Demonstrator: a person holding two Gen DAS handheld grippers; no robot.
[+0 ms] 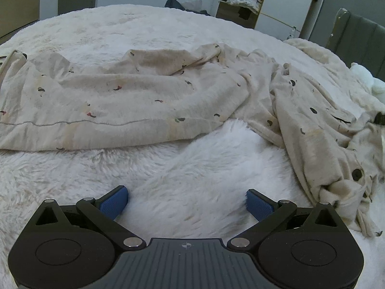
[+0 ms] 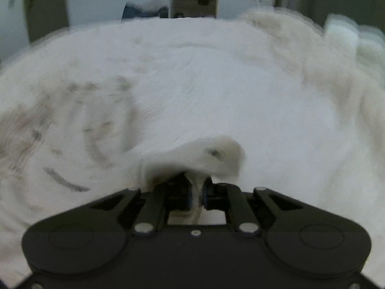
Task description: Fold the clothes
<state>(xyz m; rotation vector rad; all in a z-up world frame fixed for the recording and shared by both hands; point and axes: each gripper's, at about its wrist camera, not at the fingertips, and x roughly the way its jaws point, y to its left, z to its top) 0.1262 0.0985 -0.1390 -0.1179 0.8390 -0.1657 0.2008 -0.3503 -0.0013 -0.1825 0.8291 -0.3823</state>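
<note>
Left wrist view: left tool (image 1: 187, 201) spread above blanket (image 1: 192, 180); right tool (image 2: 197, 190) pinching garment (image 2: 211, 154).

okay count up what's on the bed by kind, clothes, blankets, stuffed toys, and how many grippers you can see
Clothes: 1, the cream dotted garment, a bit of it pinched in the right gripper
Blankets: 1, the white fluffy blanket
Stuffed toys: 1, the white soft toy, partly cut off
Grippers: 2, counting the left gripper
Total: 5

A fluffy white blanket (image 1: 192, 180) covers the bed; behind stands an open wardrobe (image 1: 243, 0) (shelves piled with laundry).
</note>
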